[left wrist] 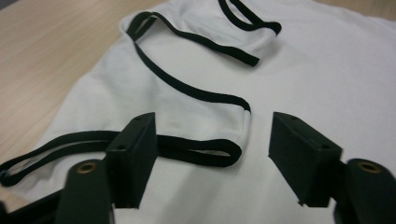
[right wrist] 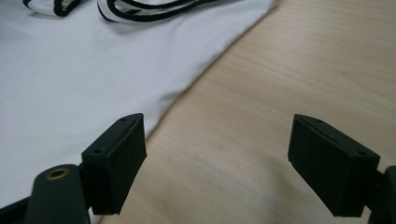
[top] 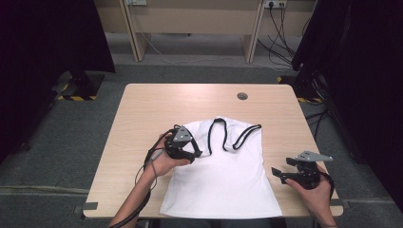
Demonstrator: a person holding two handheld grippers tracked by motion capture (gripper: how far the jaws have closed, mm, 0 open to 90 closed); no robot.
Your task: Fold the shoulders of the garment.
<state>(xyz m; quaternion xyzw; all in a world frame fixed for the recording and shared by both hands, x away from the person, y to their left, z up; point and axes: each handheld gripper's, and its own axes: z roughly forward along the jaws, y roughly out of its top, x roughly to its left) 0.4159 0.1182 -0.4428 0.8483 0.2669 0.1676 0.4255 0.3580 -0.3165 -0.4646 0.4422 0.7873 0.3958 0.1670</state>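
A white sleeveless top (top: 223, 175) with black-trimmed straps is laid flat on the bench (top: 142, 109), its hem toward the near edge and its neckline pointing away, so that the whole garment can be reached from the person's side. All places below are given from this top.

The left tool (top: 194, 153) is held over the top's left shoulder area, just at the left armhole. Its jaws are seen standing apart, with nothing pinched between them. In the left gripper view a folded loop of black strap (left wrist: 205, 151) lies on the white fabric between and just beyond the jaws, free of the pads. The strap appears to have been turned inward onto the body of the top, which suits a folding job. The open stance is judged to mean that the strap is left where it lies.

The right tool (top: 280, 174) is held just off the top's right side edge, low toward the hem, over bare wood. Its jaws are likewise spread, and nothing is gripped; in the right gripper view the top's edge (right wrist: 187, 88) runs diagonally just beside the left jaw. It seems to be kept there in readiness, so that the right side can be taken up for a fold once the left shoulder is settled.
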